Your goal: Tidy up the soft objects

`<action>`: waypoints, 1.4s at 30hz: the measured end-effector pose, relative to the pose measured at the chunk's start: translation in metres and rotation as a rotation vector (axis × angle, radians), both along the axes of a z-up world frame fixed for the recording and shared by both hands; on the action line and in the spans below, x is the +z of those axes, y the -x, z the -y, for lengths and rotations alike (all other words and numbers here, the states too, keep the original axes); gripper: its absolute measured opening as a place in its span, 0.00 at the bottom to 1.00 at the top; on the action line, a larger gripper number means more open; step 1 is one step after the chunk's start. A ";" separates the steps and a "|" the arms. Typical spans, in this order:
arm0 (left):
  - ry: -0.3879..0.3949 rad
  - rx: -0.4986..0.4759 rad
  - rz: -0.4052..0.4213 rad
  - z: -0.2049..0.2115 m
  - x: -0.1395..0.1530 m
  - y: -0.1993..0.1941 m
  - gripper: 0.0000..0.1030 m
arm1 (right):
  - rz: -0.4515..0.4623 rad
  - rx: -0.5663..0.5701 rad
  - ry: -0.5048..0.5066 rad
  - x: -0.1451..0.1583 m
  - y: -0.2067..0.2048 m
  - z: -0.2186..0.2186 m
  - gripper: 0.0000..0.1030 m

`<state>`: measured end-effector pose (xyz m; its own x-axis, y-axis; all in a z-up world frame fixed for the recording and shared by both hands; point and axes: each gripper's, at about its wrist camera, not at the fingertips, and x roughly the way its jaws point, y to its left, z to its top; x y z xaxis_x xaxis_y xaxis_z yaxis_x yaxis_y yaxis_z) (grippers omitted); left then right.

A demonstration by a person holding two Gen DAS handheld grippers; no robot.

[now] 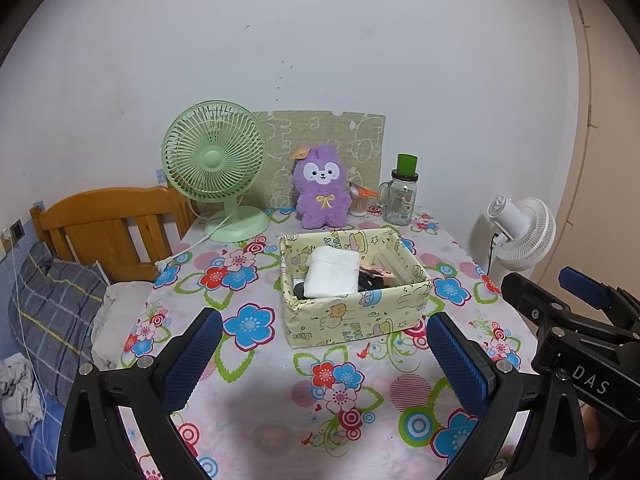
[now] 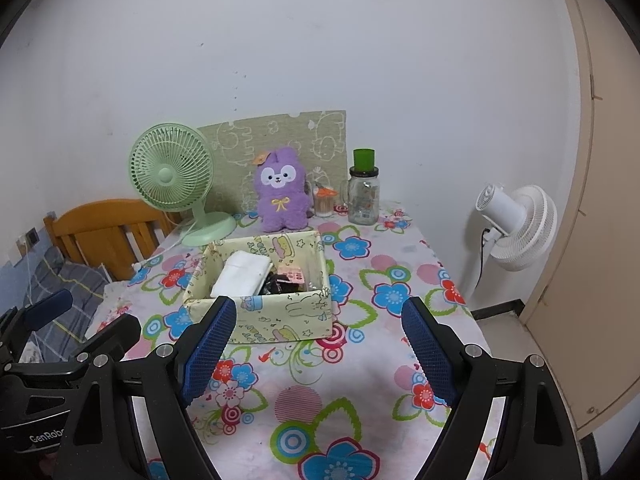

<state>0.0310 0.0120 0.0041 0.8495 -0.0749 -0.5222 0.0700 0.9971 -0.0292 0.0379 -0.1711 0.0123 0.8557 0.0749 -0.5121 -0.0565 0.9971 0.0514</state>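
A pale yellow cartoon-print box (image 1: 352,320) (image 2: 280,318) stands mid-table. Inside lie a folded white cloth (image 1: 333,276) (image 2: 242,274), dark soft items (image 2: 276,284) and a pink item (image 1: 378,272) (image 2: 292,274). A purple plush bunny (image 1: 320,190) (image 2: 282,192) sits upright behind the box at the table's back. My left gripper (image 1: 324,340) is open and empty, just in front of the box. My right gripper (image 2: 320,328) is open and empty, its left fingertip before the box's front wall. The right gripper also shows in the left wrist view (image 1: 580,304).
A green desk fan (image 1: 218,168) (image 2: 176,184) stands back left, with its white cable on the floral tablecloth (image 1: 280,400). A glass jar with a green cup on top (image 1: 402,196) (image 2: 363,196) stands back right. A white fan (image 2: 516,226) stands right of the table; a bed (image 1: 60,288) lies to the left.
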 end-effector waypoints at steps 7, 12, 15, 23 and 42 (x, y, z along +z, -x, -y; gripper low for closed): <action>-0.006 0.003 0.004 0.001 -0.001 0.000 1.00 | -0.001 0.004 -0.001 -0.001 0.001 0.000 0.84; -0.007 0.002 0.005 0.002 -0.001 0.001 1.00 | -0.001 0.005 0.000 -0.001 0.001 -0.001 0.84; -0.007 0.003 0.009 0.002 -0.001 0.001 1.00 | 0.001 0.007 0.000 0.000 0.002 0.000 0.84; -0.006 0.004 0.009 0.002 0.001 0.003 1.00 | 0.009 0.011 -0.002 0.002 0.004 0.000 0.84; -0.002 0.007 0.020 0.005 0.005 0.010 1.00 | 0.018 0.011 -0.014 0.006 0.009 0.003 0.84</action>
